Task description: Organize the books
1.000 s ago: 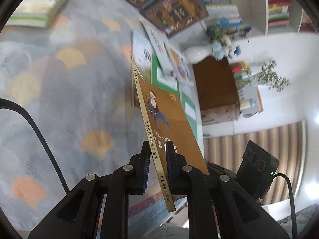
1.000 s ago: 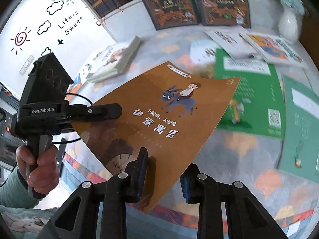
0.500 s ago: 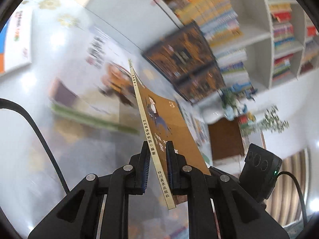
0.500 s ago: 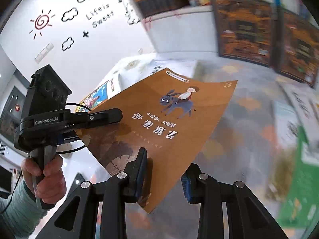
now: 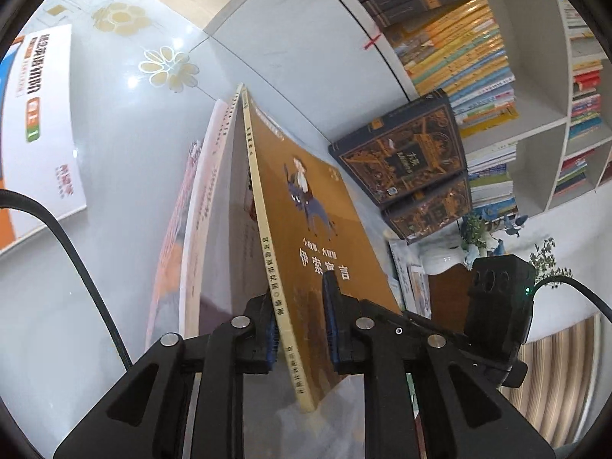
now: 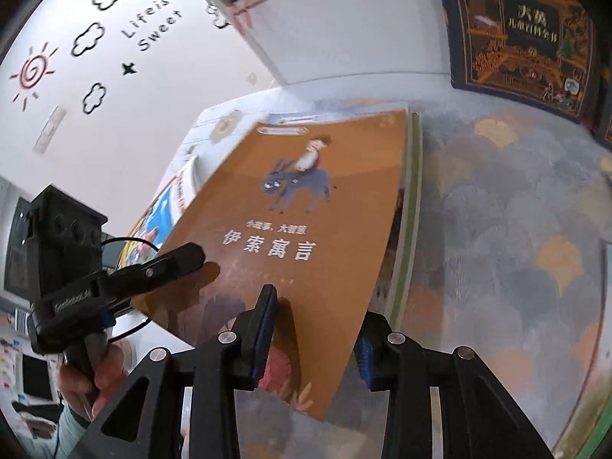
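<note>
A thin brown book point(image 5: 306, 176) with a donkey rider on its cover lies on top of a stack of books point(image 5: 199, 210) at the table's left end. In the right wrist view the same brown book point(image 6: 306, 191) covers the stack, whose green edge point(image 6: 411, 191) shows beside it. My left gripper point(image 5: 297, 290) straddles the book's yellow spine. Its jaws are opening, with a gap at the right pad. My right gripper point(image 6: 315, 315) has the near corner between its jaws, which are opening and stand clear of the cover. The left gripper's upper finger point(image 6: 179, 262) hovers just over the cover.
Two dark ornate books point(image 5: 401, 153) lean against the white shelf unit point(image 5: 535, 134), which is packed with books. A vase with flowers point(image 5: 478, 229) stands further right. Patterned cloth point(image 6: 516, 210) covers the table to the right of the stack. A person's hand point(image 6: 99, 375) holds the left handle.
Both grippers carried the brown book leftwards from above the patterned cloth to the stack. It now rests there, and both pairs of jaws have widened.
</note>
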### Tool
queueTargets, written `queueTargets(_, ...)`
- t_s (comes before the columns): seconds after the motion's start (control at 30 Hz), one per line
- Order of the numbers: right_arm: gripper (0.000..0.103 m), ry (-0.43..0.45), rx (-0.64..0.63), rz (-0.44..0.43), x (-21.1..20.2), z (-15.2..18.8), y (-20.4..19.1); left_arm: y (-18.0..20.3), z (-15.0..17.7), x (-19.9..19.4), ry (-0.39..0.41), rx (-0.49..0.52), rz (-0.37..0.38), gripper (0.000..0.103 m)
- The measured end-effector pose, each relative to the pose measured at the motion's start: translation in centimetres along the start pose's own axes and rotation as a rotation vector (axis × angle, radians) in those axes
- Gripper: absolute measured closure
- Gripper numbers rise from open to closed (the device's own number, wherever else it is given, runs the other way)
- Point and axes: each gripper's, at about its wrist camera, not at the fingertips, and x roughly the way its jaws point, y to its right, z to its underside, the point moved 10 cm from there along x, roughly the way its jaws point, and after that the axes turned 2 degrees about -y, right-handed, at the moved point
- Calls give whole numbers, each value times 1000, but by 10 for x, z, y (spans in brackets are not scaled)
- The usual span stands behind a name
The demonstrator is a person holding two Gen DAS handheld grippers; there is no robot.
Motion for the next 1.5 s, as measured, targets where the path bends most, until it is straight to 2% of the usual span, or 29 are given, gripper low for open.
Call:
queueTargets(0.3, 67, -5, 33, 4, 12, -4, 2, -15, -15, 9, 7, -12, -30, 87)
queueTargets(0.4, 65, 0, 42, 0, 10, -2, 3, -21, -10, 3, 12, -30, -41, 80)
queueTargets(0.47, 65, -4, 42, 4, 8, 0, 5, -24, -5, -1, 16, -41, -44, 80)
queueTargets(0.63, 63, -24, 42, 30, 3, 6, 8, -29, 5, -14, 44, -20, -144, 80)
queueTargets(0.73, 62, -28, 54, 40, -3, 15, 12, -27, 12, -23, 58, 25, -235, 80)
queueTargets(0.77, 62, -28, 62, 41, -6, 19, 13, -24, 16, -25, 58, 48, -258, 80)
queueTargets(0.9, 62, -14, 89, 22, -24, 35, 15, -4, 27, -32, 66, 98, -265, 77)
queueTargets(1.07, 62, 26, 91, 40, -52, 54, 16, 26, 40, -32, 65, 164, -272, 77)
queueTargets(1.13, 58, 48, 98, 47, -65, 63, 18, 39, 48, -32, 59, 189, -268, 77)
queueTargets(1.2, 50, 69, 102, 53, -76, 70, 21, 52, 57, -30, 50, 224, -263, 77)
queueTargets(1.5, 47, 145, 138, 114, -125, 117, 55, 102, 101, -12, 3, 292, -262, 77)
